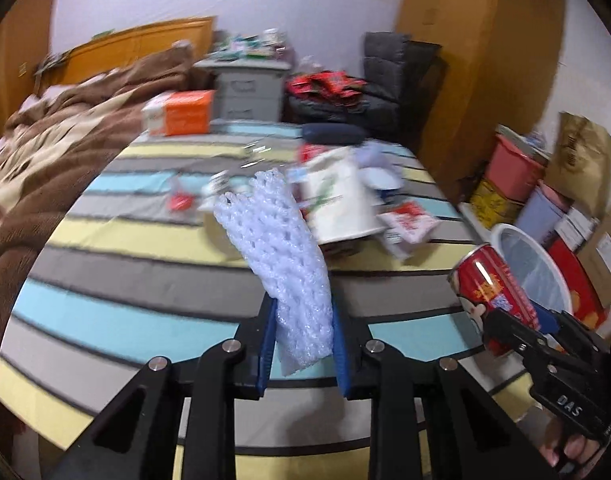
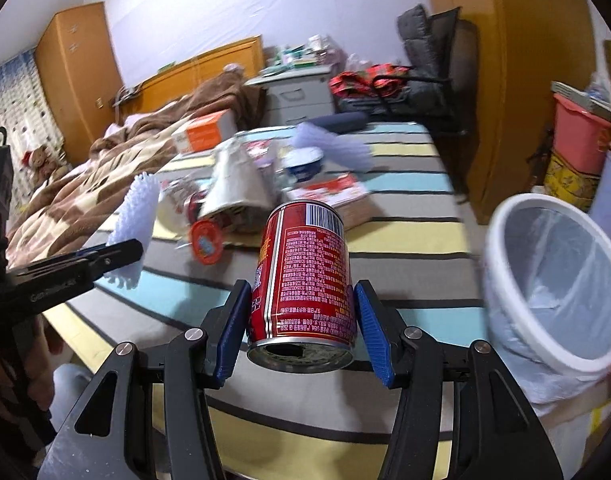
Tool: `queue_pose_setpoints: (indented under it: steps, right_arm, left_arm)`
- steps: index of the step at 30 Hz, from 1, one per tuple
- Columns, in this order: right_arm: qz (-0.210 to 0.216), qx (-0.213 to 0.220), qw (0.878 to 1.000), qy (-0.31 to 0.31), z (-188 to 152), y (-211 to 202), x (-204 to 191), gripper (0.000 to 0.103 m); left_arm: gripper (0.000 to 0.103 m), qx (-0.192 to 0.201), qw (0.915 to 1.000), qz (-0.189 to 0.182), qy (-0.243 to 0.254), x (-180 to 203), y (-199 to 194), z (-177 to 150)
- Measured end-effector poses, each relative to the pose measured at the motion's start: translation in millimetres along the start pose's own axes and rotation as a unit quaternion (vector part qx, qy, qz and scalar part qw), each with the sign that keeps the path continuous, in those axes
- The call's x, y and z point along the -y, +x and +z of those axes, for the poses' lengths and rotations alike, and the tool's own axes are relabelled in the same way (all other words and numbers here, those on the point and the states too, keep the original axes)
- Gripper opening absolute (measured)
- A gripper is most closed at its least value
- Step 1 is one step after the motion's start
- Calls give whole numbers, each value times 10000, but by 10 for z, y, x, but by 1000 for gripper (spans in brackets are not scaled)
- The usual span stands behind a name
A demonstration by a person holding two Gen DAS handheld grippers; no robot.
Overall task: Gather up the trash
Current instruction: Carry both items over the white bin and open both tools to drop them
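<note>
My left gripper (image 1: 303,308) is shut on a white foam net sleeve (image 1: 277,248), which stands up over the striped bed (image 1: 105,320). My right gripper (image 2: 303,294) is shut on a red can (image 2: 305,268) with its open end toward the camera. The right wrist view shows the foam sleeve (image 2: 133,220) and the left gripper (image 2: 117,254) at the left. In the left wrist view the can (image 1: 489,292) and the right gripper (image 1: 517,328) sit at the right. A white bin (image 2: 553,280) with a plastic liner stands to the right of the can, beside the bed.
Loose trash lies mid-bed: a white paper bag (image 1: 341,196), a red lid (image 2: 205,242), a bowl (image 2: 303,162), a red-printed packet (image 2: 333,192) and an orange box (image 1: 181,112). A brown blanket (image 1: 45,160) covers the left. Boxes and a pink crate (image 1: 513,168) crowd the right wall.
</note>
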State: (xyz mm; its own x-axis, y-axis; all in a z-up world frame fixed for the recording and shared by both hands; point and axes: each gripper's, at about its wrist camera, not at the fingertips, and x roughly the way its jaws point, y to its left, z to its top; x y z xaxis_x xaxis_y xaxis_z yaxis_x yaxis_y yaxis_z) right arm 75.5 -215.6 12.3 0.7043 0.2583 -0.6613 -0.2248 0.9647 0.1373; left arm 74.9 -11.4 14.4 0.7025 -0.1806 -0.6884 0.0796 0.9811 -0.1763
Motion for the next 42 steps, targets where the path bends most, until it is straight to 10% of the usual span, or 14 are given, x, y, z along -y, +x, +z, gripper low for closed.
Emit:
queue_pose_setpoints:
  steps: [18,33,37,42]
  right_arm:
    - [-1582,39,9816,1067,-114,-363,1269,55]
    - [-1936,-251,9704,1425,-94,-310,1707,55]
    - [-1943,-217,9697,1464,-74,-307,1748,55]
    - [-2007,-130,9677,1521,-80,-333,1763,56]
  left_arm:
    - [26,-518,9595,-2035,1877,2025,741,284]
    - [29,-1121,9345,-2359,2418,2631,1214,231]
    - [55,-1109,9340,-2365,2436,2644,1262,250]
    - [60,-1090,9373,-2337,2345,2604,1289,270]
